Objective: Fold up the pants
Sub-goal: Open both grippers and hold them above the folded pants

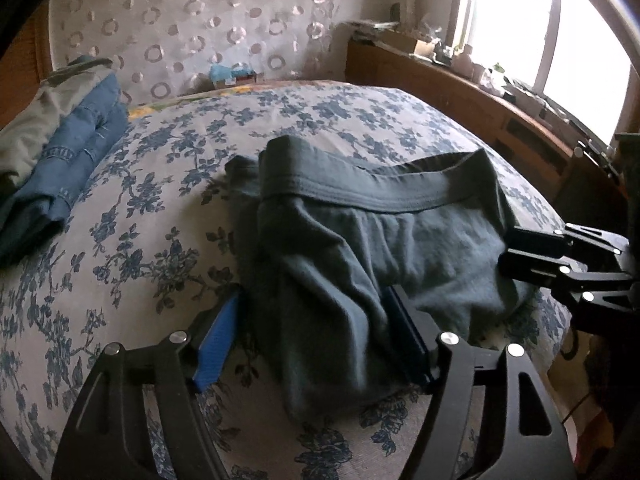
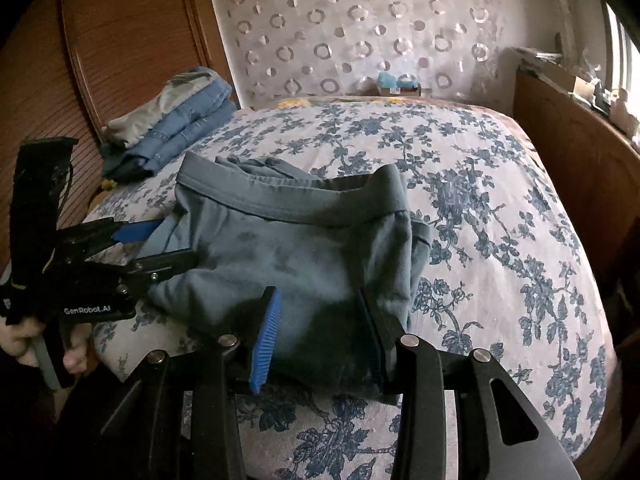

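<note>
Grey-green pants (image 1: 360, 240) lie folded in a thick bundle on the floral bedspread (image 1: 140, 240), waistband toward the far side. My left gripper (image 1: 316, 312) is open, its fingers astride the bundle's near-left edge. In the right wrist view the pants (image 2: 300, 240) fill the middle. My right gripper (image 2: 320, 312) is open with its fingers either side of the bundle's near edge. The left gripper (image 2: 160, 240) shows there at the left, a hand holding it; the right gripper (image 1: 508, 248) shows at the right edge of the left wrist view.
A stack of folded jeans and clothes (image 1: 60, 152) sits at the bed's left edge, also seen in the right wrist view (image 2: 172, 128). A wooden shelf (image 1: 480, 92) with clutter runs along the right under the window. A patterned curtain (image 2: 360, 28) hangs behind the bed.
</note>
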